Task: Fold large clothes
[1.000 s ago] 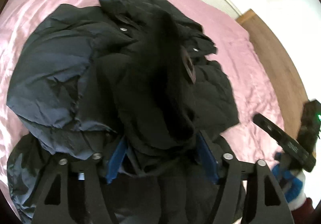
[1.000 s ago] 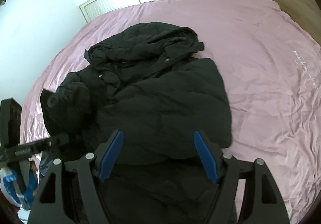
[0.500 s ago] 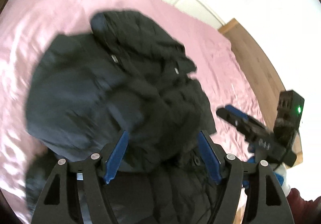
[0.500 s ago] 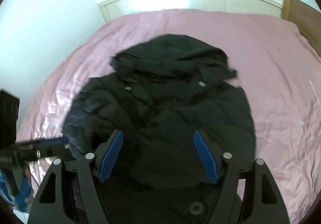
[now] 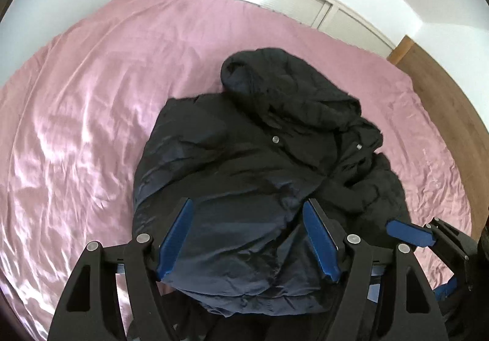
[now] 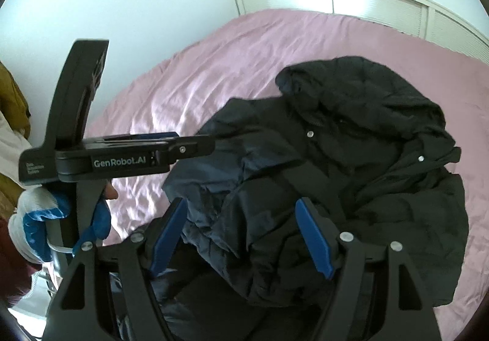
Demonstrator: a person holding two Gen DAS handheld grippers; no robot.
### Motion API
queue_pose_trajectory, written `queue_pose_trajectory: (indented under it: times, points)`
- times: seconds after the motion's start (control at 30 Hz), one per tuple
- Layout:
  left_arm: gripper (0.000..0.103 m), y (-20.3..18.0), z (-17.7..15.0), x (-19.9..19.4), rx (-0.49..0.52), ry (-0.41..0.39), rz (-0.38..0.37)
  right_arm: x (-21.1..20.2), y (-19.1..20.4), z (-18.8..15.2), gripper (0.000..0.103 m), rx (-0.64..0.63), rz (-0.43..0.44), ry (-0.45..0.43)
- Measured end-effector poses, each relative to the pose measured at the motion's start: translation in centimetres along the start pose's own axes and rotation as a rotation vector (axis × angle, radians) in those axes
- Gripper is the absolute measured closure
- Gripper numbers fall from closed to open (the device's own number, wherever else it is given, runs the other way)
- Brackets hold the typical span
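Both grippers hanging open above the folded black jacket (image 5: 262, 176), nothing held.

We are holding the left gripper (image 5: 249, 237) and the right gripper (image 6: 240, 238) with jaws apart and empty. The jacket is lying on the pink bedspread (image 5: 91, 115) directly ahead of and beneath both jaw pairs, its long axis running away from us, hood (image 5: 287, 87) at the far end and near hem under the fingers; the two are sitting about equally close to it, the left over its left half. A second ago a dark sleeve was standing between the left jaws; now it is lying released on the body, and both views are showing the jacket from farther back.
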State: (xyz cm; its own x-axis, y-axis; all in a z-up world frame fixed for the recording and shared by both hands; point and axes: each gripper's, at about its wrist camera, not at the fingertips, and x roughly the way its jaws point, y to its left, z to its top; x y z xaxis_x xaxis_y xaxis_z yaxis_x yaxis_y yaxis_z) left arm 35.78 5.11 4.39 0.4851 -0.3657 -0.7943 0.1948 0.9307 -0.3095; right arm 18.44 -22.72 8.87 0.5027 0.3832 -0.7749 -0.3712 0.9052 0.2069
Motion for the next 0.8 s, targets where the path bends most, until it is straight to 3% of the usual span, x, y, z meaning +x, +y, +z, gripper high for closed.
queue_pose_trajectory:
  times: [0.23, 0.43, 0.8]
  points:
    - [0.03, -0.7, -1.7, 3.0, 0.034, 0.058, 0.015, 2.7, -1.8, -2.2, 0.03, -0.03, -0.062, 0.06]
    - [0.03, -1.9, -3.1, 6.4, 0.081, 0.103, 0.068, 5.2, -5.4, -4.7, 0.03, 0.027, -0.08, 0.122]
    - [0.025, -3.8, -4.3, 9.0, 0.133, 0.081, 0.161, 7.7, -7.7, -5.9, 0.03, 0.037, -0.068, 0.142]
